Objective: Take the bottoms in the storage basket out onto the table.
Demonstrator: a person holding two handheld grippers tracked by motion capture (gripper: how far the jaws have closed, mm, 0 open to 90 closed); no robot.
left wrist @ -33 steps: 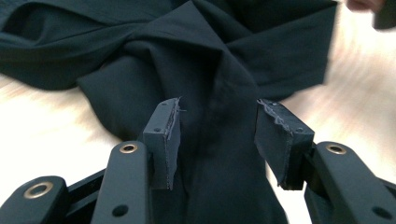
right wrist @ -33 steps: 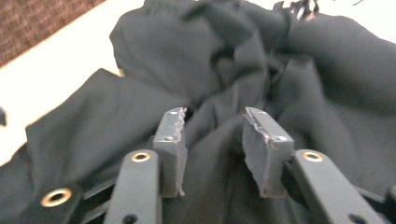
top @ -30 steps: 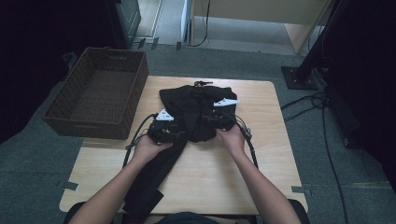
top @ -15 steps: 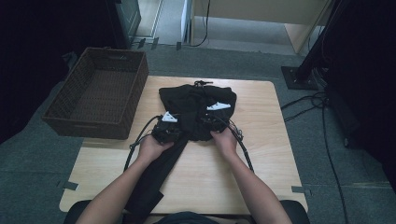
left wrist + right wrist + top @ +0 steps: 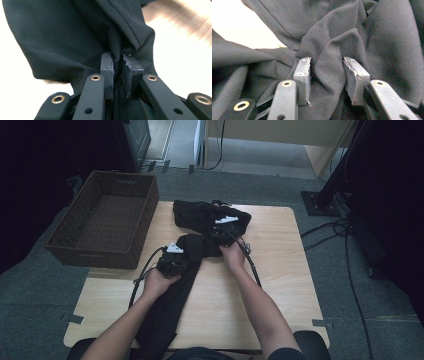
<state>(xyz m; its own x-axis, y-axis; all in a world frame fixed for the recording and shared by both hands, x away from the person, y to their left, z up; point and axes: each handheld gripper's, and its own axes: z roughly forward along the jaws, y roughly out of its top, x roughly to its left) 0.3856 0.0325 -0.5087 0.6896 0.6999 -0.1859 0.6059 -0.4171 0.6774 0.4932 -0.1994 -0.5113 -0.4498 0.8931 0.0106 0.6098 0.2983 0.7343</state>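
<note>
We see a big wooden counter (image 5: pixel 280 285), pale and smooth, with faint grain lines and rounded corners. To its left, by the edge, stands a brown woven basket (image 5: pixel 80 251), box-shaped, with bumpy sides.

On the counter lies a black cloth (image 5: pixel 200 215). It is soft and matte and full of folds. One bunched part sits at the far side of the counter. A long strip of it runs from the middle toward us and hangs over the near edge. In the right tool's view we can see a stitched seam and deep creases.

The left tool (image 5: pixel 117 67) is clenched on the cloth. Its two flat dark pads (image 5: pixel 107 70) press a thin fold tight between them. The pad edges look frayed. The right tool (image 5: pixel 329 75) has a thick hump of cloth between its pads (image 5: pixel 303 75). Its jaws stand wider apart, and the cloth bulges between them and touches both, so it is grasping the cloth too. Both tools have just been closing on the cloth.

In the high view, thin black cables loop from each tool.

A second ago both hands sat side by side at the near edge of one wide cloth heap. Now the left hand (image 5: pixel 162 280) is nearer to us and the right hand (image 5: pixel 232 254) is farther off. The heap looks narrower, and the strip between the tools is pulled out longer.
</note>
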